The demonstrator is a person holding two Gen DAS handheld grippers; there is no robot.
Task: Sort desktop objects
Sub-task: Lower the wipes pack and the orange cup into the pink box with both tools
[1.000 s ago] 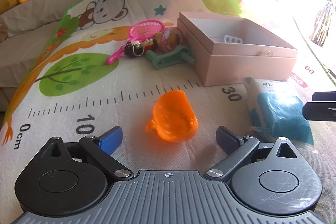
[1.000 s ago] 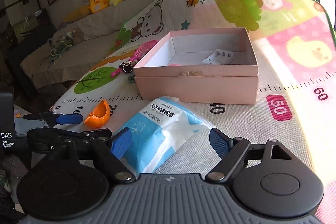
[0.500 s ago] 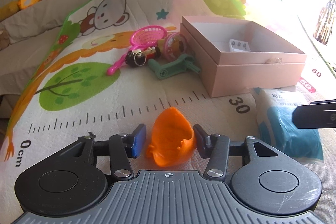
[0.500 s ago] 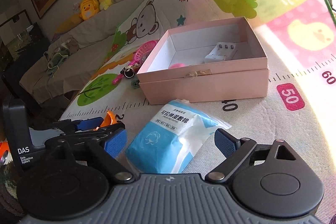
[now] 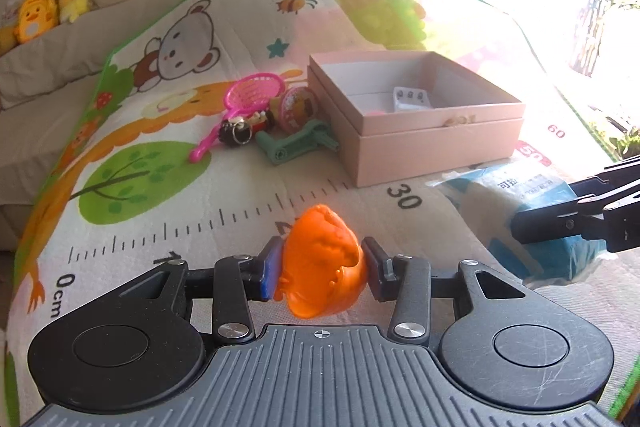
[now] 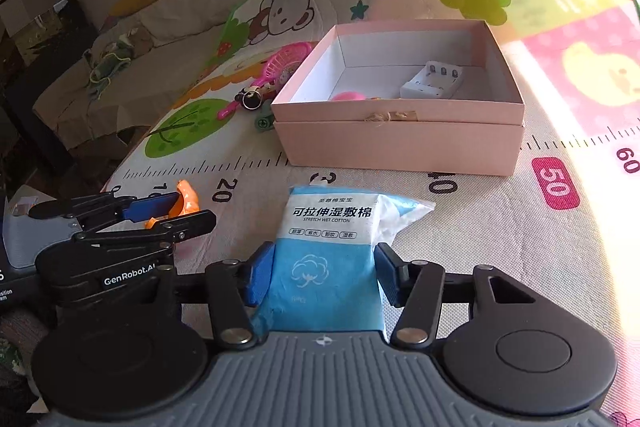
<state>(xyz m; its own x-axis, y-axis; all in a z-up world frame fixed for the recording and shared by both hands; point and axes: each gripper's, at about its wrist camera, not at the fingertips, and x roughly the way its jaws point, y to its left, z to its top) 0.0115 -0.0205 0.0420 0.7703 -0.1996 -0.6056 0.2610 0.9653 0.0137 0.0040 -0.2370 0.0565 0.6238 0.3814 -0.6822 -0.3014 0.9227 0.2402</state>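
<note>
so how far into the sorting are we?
Early. Done: a white battery charger and a small pink item lie in the open pink cardboard box. In hand: left gripper shut on the orange plastic toy, right gripper shut on the blue wet-cotton pack. Left on the mat: pink toy racket, figure keychain, green tool.

Window glare blows out upper right (fisheye-warped edges), foreground sharp.

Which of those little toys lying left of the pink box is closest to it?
The green toy: its end almost meets the pink box. The pink racket and dark keychain figure lie farther left.
</note>
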